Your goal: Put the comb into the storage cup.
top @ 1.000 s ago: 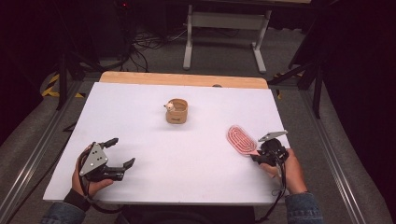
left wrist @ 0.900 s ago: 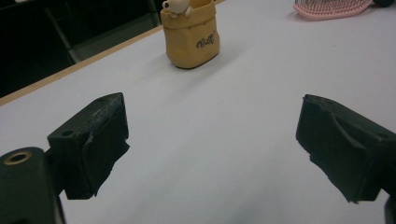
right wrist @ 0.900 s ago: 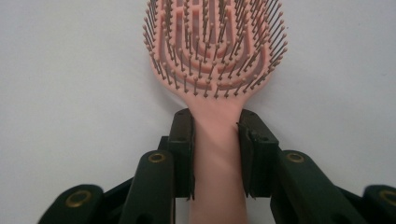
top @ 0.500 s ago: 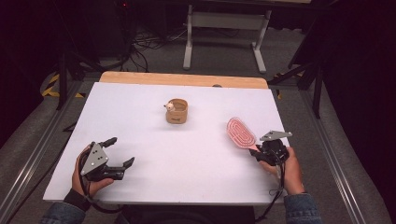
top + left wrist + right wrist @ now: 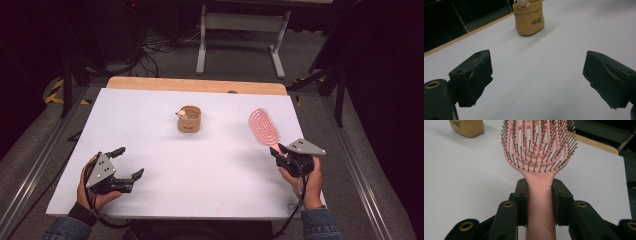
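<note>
A pink hairbrush [image 5: 264,127] stands lifted off the white table [image 5: 210,160] at the right, its bristled head tilted up and away. My right gripper [image 5: 280,151] is shut on its handle; in the right gripper view both pads clamp the pink handle [image 5: 539,200] below the bristles [image 5: 539,145]. My left gripper [image 5: 131,162] rests low at the table's front left, held by a hand, jaws wide open with nothing between them. Its view looks across bare table between the two black pads [image 5: 472,75] toward a small tan pouch-shaped holder [image 5: 529,17].
The tan holder [image 5: 189,119] with a small white figure at its rim stands mid-table toward the back. A wooden strip [image 5: 195,85] edges the far side. Beyond are a metal stand's legs [image 5: 240,30], cables and dark floor.
The right gripper has risen with the hairbrush, whose head went from lying near the table to pointing up and away. The left gripper has stayed put.
</note>
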